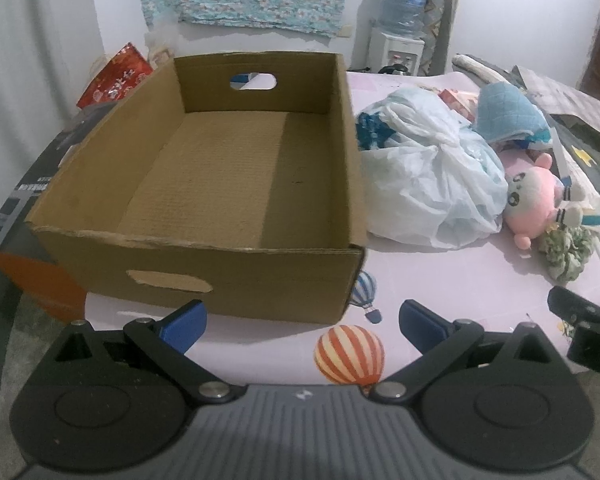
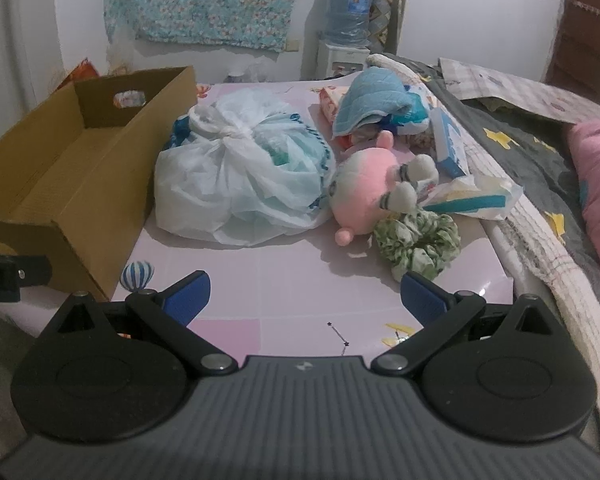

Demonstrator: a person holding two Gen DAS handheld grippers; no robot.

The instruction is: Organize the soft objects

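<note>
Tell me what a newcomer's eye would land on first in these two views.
The big empty cardboard box dominates the left wrist view, sitting on the pink table. To its right lies a knotted white plastic bag, with a pink plush toy and a green scrunchie beside it. Both the left gripper and right gripper are open and hold nothing.

My left gripper hangs level with its blue pads spread wide, gripping nothing. My right gripper is likewise wide apart and empty.

box: 1 | plastic bag: 1 | plush toy: 1 | scrunchie: 1
</note>
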